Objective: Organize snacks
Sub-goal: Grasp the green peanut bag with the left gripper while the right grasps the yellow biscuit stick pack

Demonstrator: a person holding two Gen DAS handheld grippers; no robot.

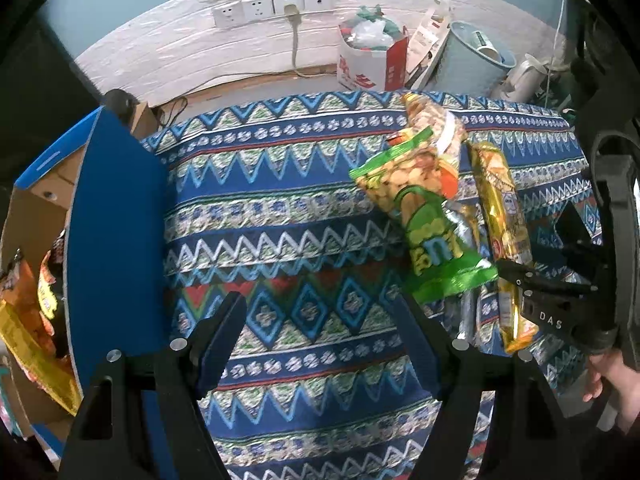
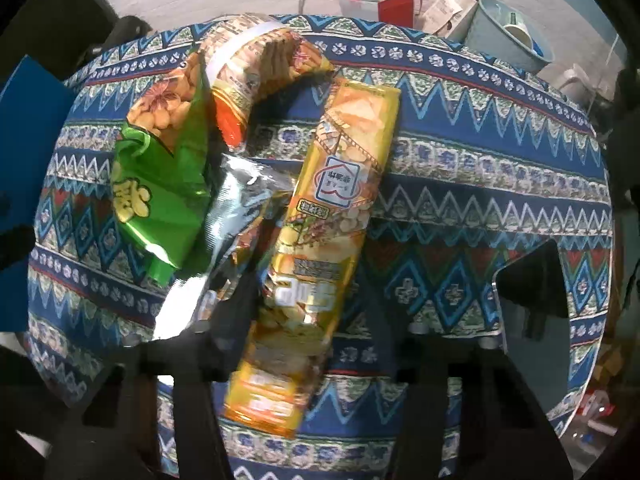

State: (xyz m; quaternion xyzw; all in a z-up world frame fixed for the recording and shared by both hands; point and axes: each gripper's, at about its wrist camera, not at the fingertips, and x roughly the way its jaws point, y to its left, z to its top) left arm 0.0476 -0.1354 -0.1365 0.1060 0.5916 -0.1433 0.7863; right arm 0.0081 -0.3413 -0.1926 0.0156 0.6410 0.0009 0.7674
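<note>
A long yellow snack pack (image 2: 320, 224) lies on the patterned tablecloth (image 2: 480, 200), between the fingers of my right gripper (image 2: 312, 312), whose jaws stand wide apart around its near part. It also shows in the left wrist view (image 1: 504, 232). A green snack bag (image 2: 160, 184) and a silver foil bag (image 2: 224, 232) lie to its left, with an orange-yellow bag (image 2: 260, 64) behind. My left gripper (image 1: 320, 320) is open and empty over bare cloth, left of the green bag (image 1: 424, 216). The right gripper (image 1: 536, 280) shows at the yellow pack.
A cardboard box with blue flaps (image 1: 116, 240) stands at the table's left and holds several orange and yellow snack bags (image 1: 28, 312). Behind the table are a wall with sockets (image 1: 276, 4), a red-white bag (image 1: 372, 60) and a blue bin (image 1: 472, 60).
</note>
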